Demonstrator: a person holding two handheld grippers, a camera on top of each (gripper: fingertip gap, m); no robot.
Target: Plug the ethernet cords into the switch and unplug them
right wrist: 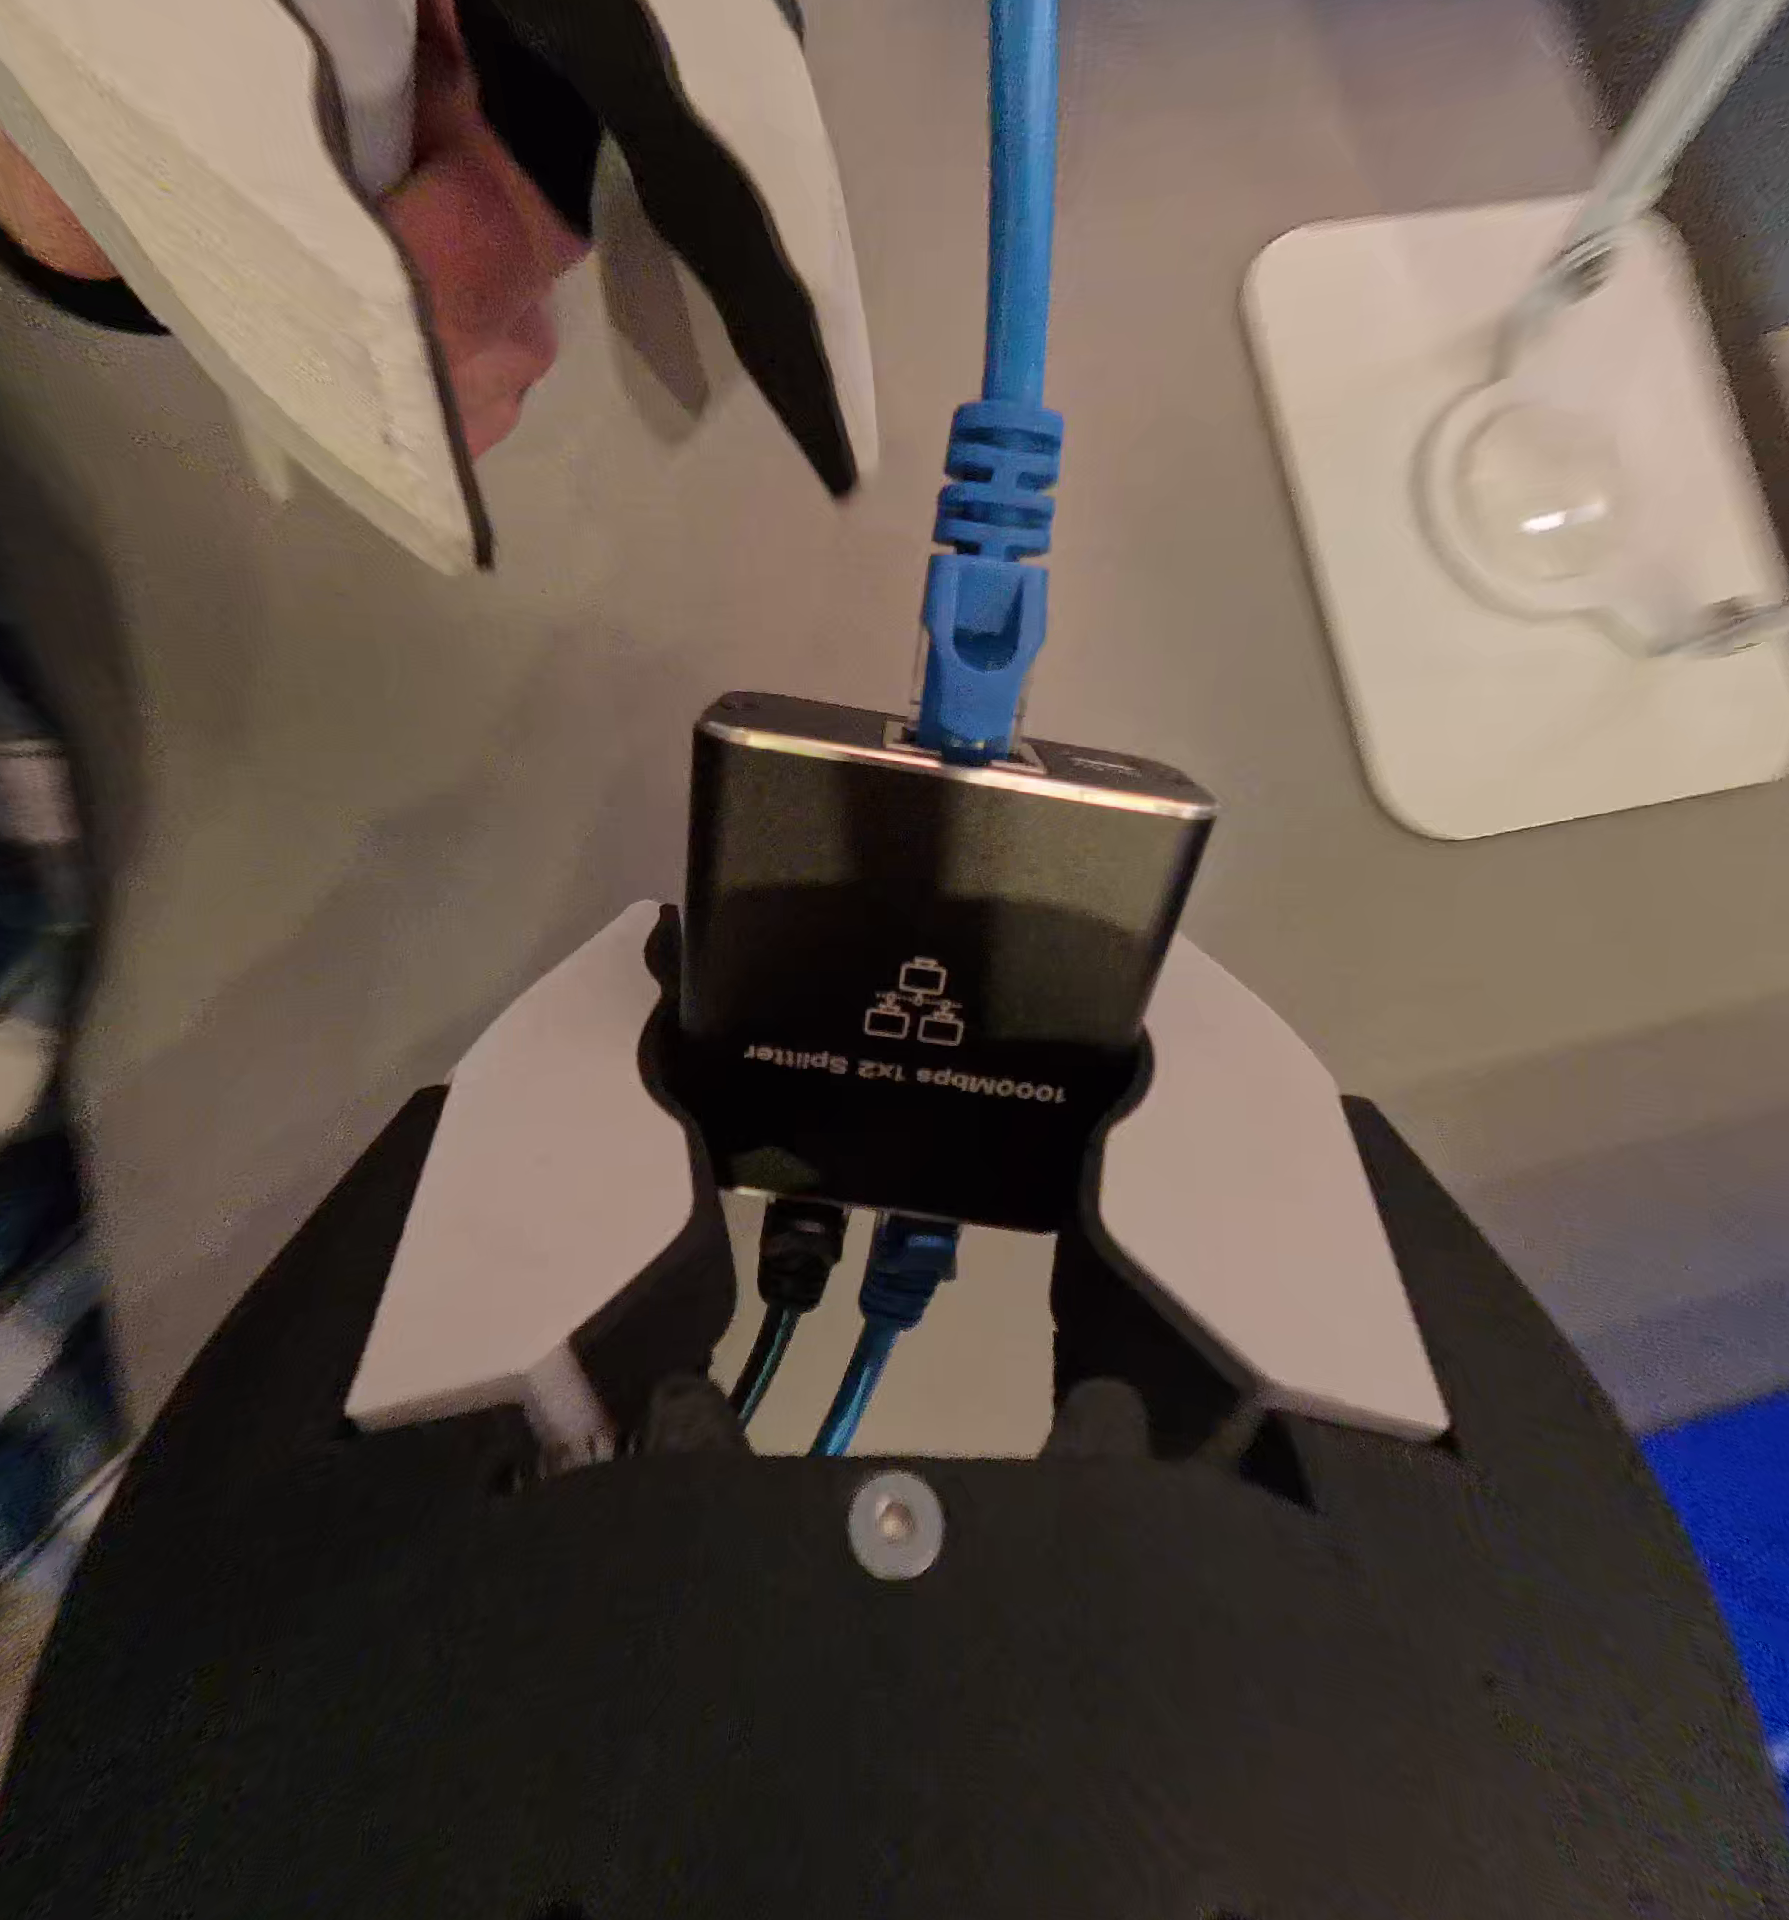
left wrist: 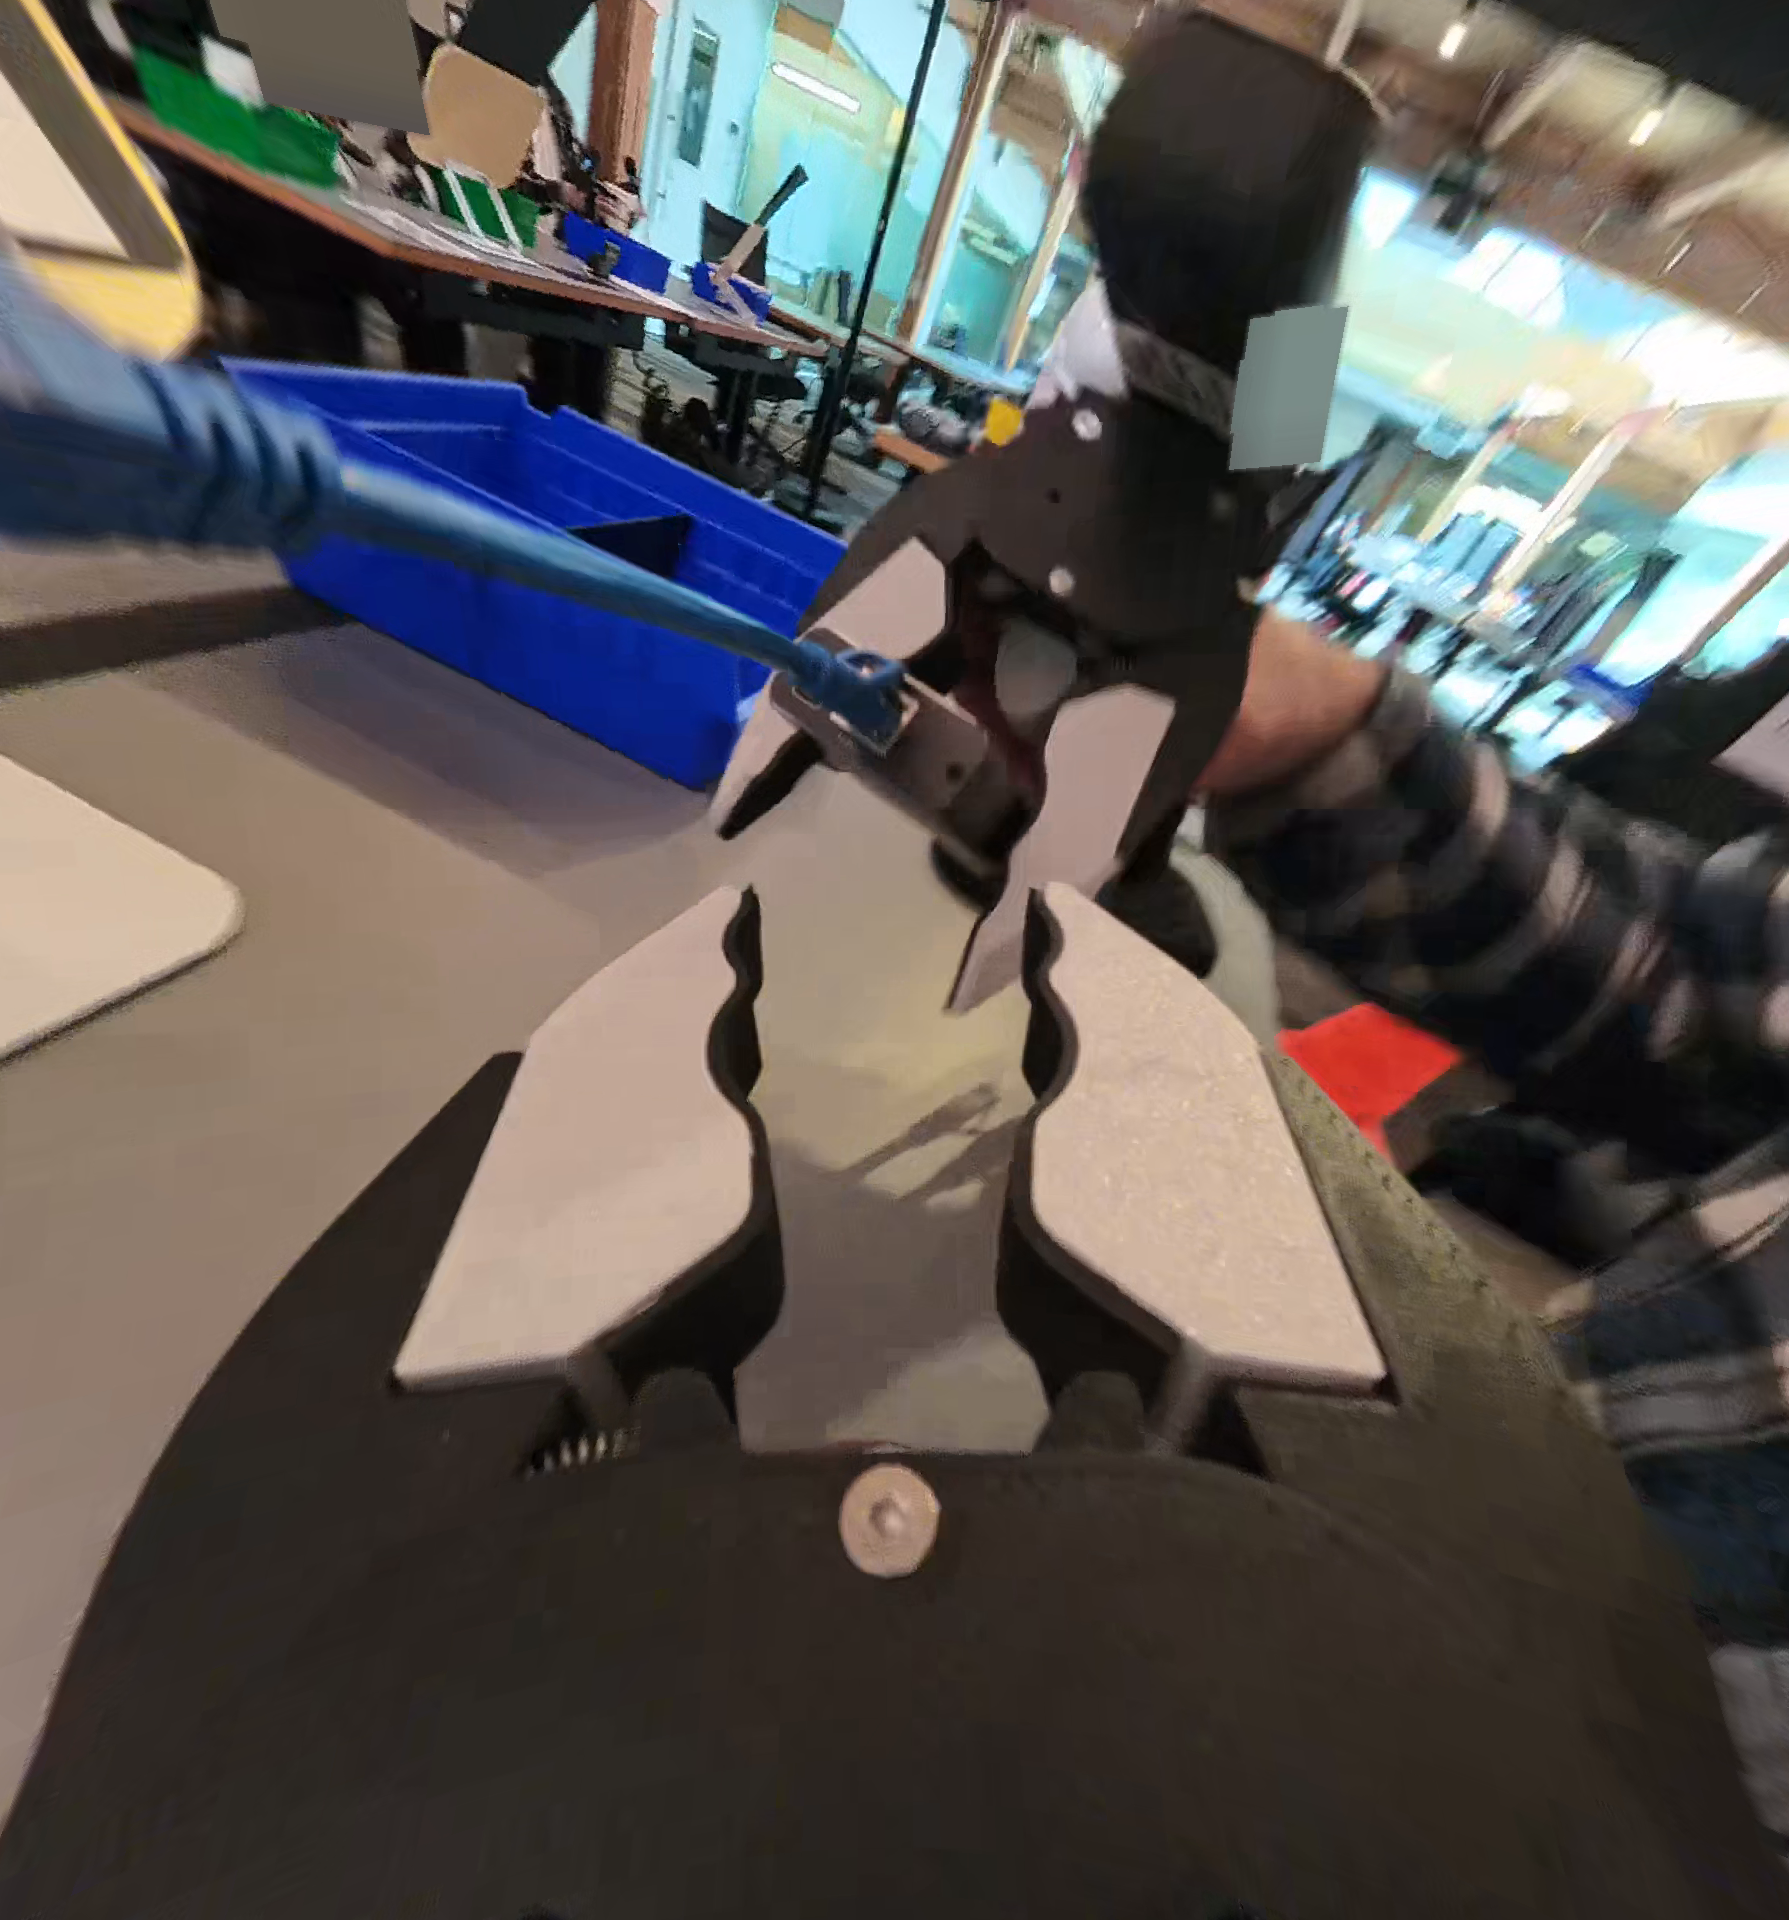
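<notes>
One switch (right wrist: 931,935); three cords (right wrist: 1020,312)

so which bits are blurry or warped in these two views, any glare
Left wrist view: the blue cable nearest the lens and the plaid sleeve smear, and the background bends. Right wrist view: the switch is fairly sharp with a bright glint along its top edge; the left gripper and picture edges blur.

Blue cord (right wrist: 1020,208) cut off above
</notes>
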